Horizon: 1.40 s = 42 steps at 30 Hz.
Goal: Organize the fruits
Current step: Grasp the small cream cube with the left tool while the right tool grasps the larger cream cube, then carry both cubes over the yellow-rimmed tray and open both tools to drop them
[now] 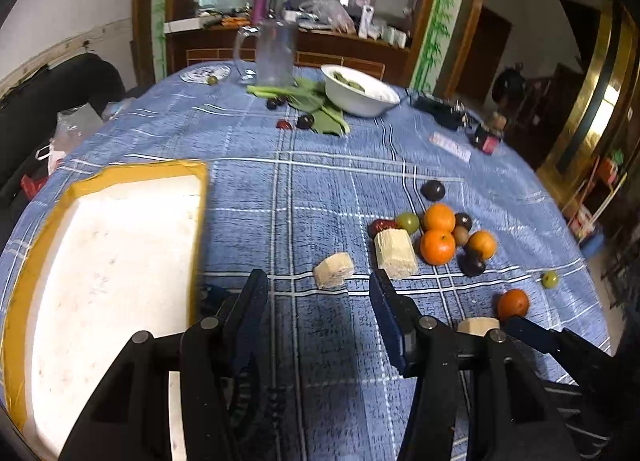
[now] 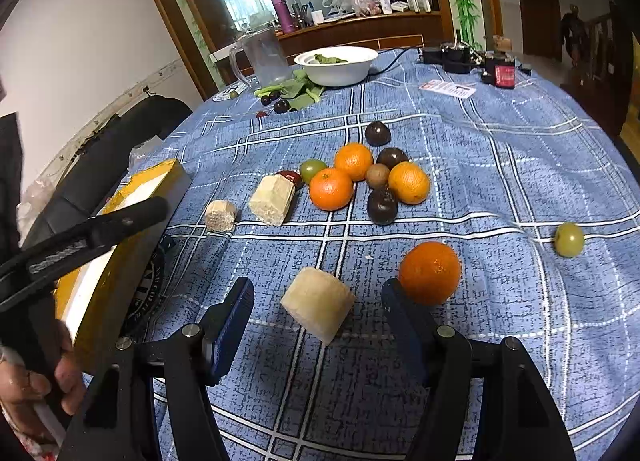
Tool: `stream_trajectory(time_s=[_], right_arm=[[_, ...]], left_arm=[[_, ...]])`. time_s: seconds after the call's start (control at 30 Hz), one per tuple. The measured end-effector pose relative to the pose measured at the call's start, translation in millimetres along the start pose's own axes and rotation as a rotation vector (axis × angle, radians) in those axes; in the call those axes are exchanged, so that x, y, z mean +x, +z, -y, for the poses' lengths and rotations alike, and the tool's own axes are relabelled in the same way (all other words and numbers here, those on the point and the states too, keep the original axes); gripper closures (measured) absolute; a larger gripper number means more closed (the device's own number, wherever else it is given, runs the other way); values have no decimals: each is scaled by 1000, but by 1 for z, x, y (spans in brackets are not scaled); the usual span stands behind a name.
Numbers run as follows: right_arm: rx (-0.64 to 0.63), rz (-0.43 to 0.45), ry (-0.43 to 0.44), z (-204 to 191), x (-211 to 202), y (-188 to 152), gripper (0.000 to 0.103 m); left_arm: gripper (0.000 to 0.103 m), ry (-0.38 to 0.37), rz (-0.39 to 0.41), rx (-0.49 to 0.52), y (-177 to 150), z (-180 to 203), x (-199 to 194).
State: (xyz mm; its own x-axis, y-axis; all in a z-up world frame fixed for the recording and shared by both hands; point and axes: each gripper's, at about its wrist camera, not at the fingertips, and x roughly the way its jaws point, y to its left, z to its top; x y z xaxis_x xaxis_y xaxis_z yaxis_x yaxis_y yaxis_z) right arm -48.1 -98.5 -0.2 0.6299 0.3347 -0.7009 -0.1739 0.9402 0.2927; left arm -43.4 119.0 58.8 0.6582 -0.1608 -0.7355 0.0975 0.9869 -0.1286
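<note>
Right claw (image 2: 318, 297) gapes wide, empty, straddling a pale sugarcane chunk (image 2: 318, 303) lying on the counter (image 2: 500, 181). Lone orange (image 2: 430, 272) just right of that chunk. Fruit cluster (image 2: 362, 181) beyond the chunk. Left claw (image 1: 318, 287) also wide, empty, hovering left of the chunk, beside the yellow-rimmed foam box (image 1: 108, 261).
</note>
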Motion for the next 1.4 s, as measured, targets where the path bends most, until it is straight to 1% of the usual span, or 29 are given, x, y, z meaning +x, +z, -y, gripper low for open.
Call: stream_trajectory(time_s=[0.17,0.3,0.43,0.5,0.57,0.6,0.63,0.67,0.7,0.73,0.9,1.03,1.13,1.23,1.4], right_arm=[[17,-27,33,4,7,-2,32],[21,-51,49,4,11,-2,32],[21,-72,43,3,15,-3,32],[15,-78,36,1,16,-2,33],[5,-83,25,0,17,-1,36],[0,-86,18,-1,18,-1,38],[-6,-88,8,-2,18,-1,42],[-10,-89,2,-3,19,0,44],[-14,-91,-6,-4,19,0,51],[-16,-91,-12,-4,20,0,58],[-23,-93,-22,-5,21,0,58],[-9,-95,3,-7,19,-1,58],[-20,-88,11,-14,14,-1,58],[-47,-65,23,-25,5,0,58],[-104,-29,50,-53,-9,2,58]], left_arm=[[52,-8,-62,18,4,8,26],[52,3,-69,33,10,15,37],[52,23,-73,65,15,22,49],[52,31,-94,79,14,25,58],[58,38,-108,82,13,24,63],[72,41,-114,84,12,24,65],[73,51,-120,82,11,23,66],[73,40,-114,72,10,21,65],[73,36,-111,64,10,19,64],[73,35,-105,58,9,18,61],[73,23,-58,44,8,16,39],[73,4,-12,21,6,10,10],[73,9,17,13,3,1,-12],[73,14,49,-27,1,-17,-36],[73,43,73,-114,-8,-57,-63]])
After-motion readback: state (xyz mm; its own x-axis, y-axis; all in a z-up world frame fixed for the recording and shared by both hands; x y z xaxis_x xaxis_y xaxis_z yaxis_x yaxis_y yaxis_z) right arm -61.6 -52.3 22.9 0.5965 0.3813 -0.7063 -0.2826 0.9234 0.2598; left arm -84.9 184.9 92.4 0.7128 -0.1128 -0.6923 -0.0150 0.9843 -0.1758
